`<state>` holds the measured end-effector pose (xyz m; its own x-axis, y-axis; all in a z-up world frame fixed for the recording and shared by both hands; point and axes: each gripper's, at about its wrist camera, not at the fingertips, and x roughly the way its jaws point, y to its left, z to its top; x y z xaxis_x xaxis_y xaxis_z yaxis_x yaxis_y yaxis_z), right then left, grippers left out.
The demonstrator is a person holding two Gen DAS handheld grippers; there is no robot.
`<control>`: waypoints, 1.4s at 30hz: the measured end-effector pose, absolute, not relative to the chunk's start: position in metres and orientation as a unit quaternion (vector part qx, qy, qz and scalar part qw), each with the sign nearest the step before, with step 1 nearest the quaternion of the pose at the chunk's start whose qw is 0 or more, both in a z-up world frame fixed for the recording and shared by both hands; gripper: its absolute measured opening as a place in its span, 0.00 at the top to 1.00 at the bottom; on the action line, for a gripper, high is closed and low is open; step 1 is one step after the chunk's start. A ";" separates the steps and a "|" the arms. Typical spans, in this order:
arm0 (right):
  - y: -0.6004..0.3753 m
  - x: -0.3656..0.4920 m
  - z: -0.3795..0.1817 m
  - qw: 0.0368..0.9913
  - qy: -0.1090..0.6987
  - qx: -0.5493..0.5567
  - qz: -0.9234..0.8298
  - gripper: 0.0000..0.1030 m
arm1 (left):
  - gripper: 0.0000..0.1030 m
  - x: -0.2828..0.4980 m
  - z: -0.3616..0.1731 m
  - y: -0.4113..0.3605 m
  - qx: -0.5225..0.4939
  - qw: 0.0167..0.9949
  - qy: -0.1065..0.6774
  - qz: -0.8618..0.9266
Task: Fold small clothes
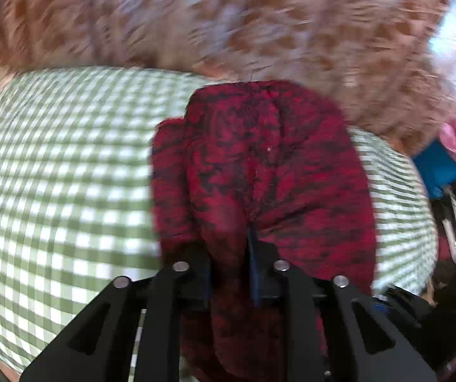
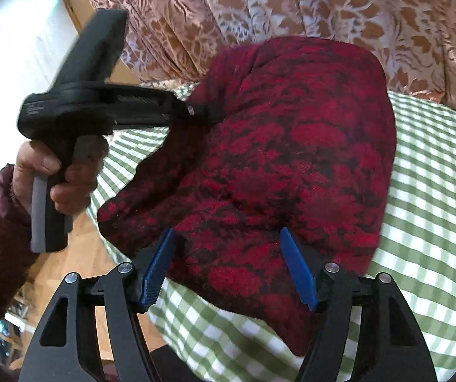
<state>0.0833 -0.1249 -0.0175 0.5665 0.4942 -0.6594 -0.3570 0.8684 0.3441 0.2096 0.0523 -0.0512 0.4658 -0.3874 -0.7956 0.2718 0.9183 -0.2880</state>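
Note:
A red and black patterned garment [image 2: 291, 159] is lifted above the green checked cloth [image 2: 434, 222]. My left gripper [image 1: 231, 254] is shut on a fold of the garment [image 1: 259, 165], which hangs in front of it. In the right wrist view the left gripper [image 2: 202, 111] grips the garment's upper left edge, held by a hand. My right gripper [image 2: 228, 264] is open, its blue fingertips [image 2: 161, 261] on either side of the garment's lower part, not closed on it.
A brown floral curtain [image 2: 323, 16] hangs behind. The checked cloth [image 1: 53, 175] covers the surface below. Wooden floor [image 2: 69, 248] shows at lower left. Pink and blue items [image 1: 450, 152] lie at the far right of the left wrist view.

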 end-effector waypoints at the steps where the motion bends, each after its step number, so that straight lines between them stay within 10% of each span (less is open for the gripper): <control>1: -0.118 0.084 -0.016 0.884 0.393 0.076 0.242 0.34 | 0.76 0.212 -0.059 0.060 -0.078 0.854 0.480 -0.186; 42: -0.155 0.153 0.021 0.921 0.346 0.133 0.118 0.18 | 0.56 0.156 -0.037 0.059 -0.021 0.916 0.385 -0.108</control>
<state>0.1528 -0.1551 0.0206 0.7332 0.3094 -0.6055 -0.1254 0.9367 0.3269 0.1564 0.0586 -0.0372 0.6805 -0.2132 -0.7011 0.1814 0.9760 -0.1208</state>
